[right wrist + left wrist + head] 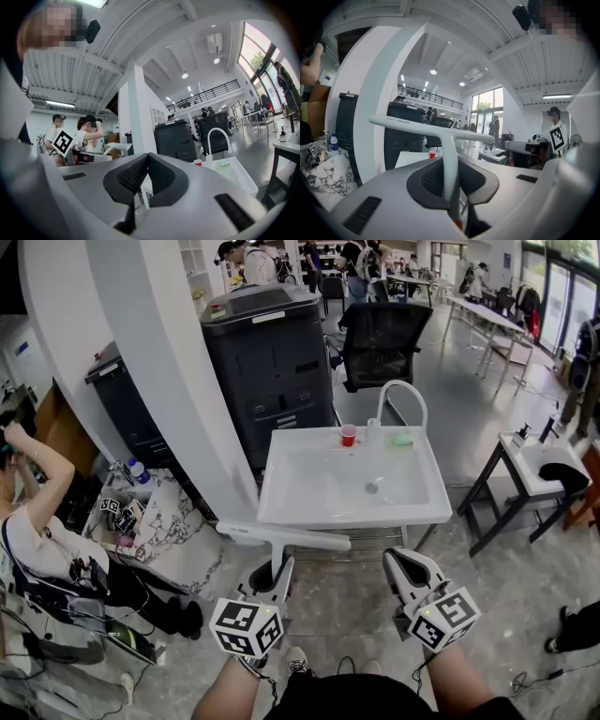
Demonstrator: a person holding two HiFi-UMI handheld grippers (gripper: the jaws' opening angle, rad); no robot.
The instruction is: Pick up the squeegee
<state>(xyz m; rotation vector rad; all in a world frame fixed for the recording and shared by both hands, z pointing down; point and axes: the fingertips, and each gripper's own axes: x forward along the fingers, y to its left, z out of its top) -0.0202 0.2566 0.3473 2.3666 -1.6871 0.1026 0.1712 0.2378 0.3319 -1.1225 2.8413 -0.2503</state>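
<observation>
Item: squeegee (283, 538), white, T-shaped, blade crosswise at the top and stem running down. Location: off any surface, held in the air just in front of the near left corner of the white sink (269, 486), blade roughly level and parallel with the sink's near edge. Holder: left gripper (274, 570), jaws clenched on the stem below the blade, dark pads pressing it from both sides as the left gripper view showed. Right gripper (405, 564): jaws pressed together on nothing, raised beside the left one and apart from the squeegee. Other contents: red cup (348, 435), green sponge (402, 440) and arched faucet (403, 390) along the sink's far edge; black printer (272, 362) beyond the far left corner. Status: pick-up judged complete or nearly so. Handling note: the grip sat low on a long stem with a wide blade above, so the tool would tend to pivot; a firm, unchanged squeeze and a level wrist seemed advisable, with the blade held clear of the sink's rim.
</observation>
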